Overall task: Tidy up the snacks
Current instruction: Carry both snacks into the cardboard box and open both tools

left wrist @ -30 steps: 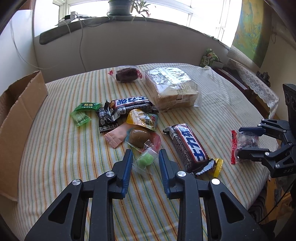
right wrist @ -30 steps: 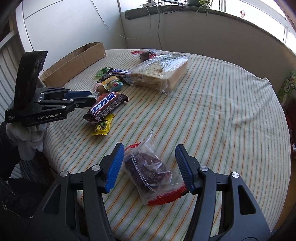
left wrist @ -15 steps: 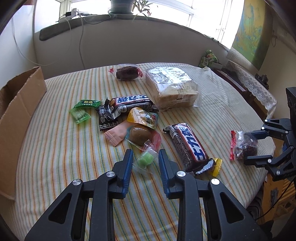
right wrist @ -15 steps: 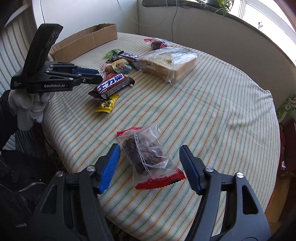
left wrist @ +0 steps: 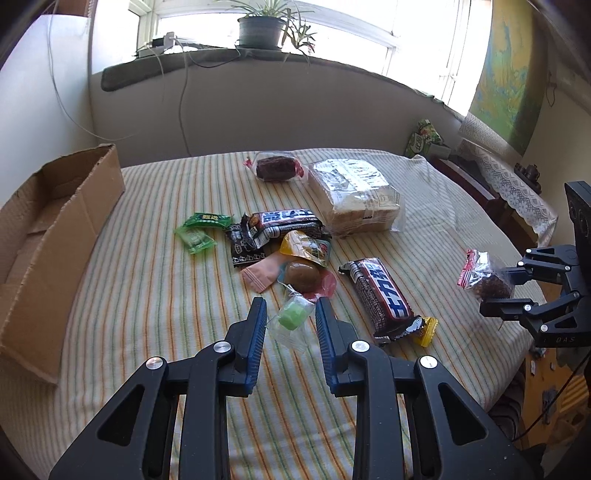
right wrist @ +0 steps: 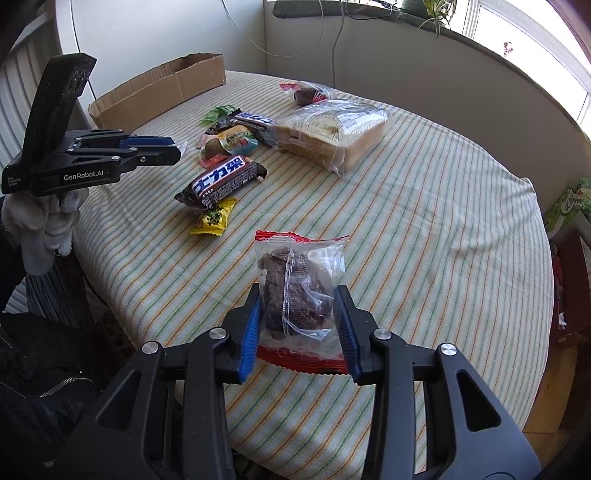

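Striped green-orange tablecloth (right wrist: 424, 206); brown cardboard box (left wrist: 55, 236); yellow candy (right wrist: 213, 220).

A lived-in room at home — sunny window nook

Upper centre, a potted plant (left wrist: 263, 30) sits on the windowsill (left wrist: 207, 61); below, a striped tablecloth (left wrist: 147, 280) — and at right, a lace-covered sideboard (left wrist: 513, 192) under a wall map (left wrist: 511, 70).

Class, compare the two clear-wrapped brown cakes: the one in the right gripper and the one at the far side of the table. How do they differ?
The near brown cake is clamped in the right gripper, off the table; the far brown cake lies flat on the cloth, ungripped. The near one stands on end; the far one lies sideways. Both have clear wrappers with red ends.
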Tool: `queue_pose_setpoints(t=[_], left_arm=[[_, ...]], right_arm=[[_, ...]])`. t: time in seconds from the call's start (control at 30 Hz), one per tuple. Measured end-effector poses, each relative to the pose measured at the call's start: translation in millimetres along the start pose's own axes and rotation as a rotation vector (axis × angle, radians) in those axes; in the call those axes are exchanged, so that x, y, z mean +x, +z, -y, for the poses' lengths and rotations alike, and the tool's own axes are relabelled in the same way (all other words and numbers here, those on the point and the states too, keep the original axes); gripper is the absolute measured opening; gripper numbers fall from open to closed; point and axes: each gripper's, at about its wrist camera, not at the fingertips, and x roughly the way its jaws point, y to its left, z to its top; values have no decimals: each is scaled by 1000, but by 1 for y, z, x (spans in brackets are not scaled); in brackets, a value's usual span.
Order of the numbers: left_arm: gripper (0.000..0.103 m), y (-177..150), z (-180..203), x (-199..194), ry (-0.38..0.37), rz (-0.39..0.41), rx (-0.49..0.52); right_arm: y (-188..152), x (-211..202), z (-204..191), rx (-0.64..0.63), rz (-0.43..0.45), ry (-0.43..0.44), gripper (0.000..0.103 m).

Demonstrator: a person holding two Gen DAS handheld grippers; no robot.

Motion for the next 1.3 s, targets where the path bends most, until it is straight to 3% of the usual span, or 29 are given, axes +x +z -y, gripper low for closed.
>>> queue_pose_setpoints(t=[0.23,0.57,0.93,1.3], left_arm=[[26,7,-29,-31,48,77,-45],[26,12,-85,-70,141,156,-121],[26,13,-149,-93,260,206,-195],[26,5,-203,-101,335,198,-268]], right_arm=[[43,-13,-12,-6,90,-7,39],[109,3,-54,-67,155,40,39],[192,38,-111,-138,194,109,39],[269,99,-177,-186,185,175,39]])
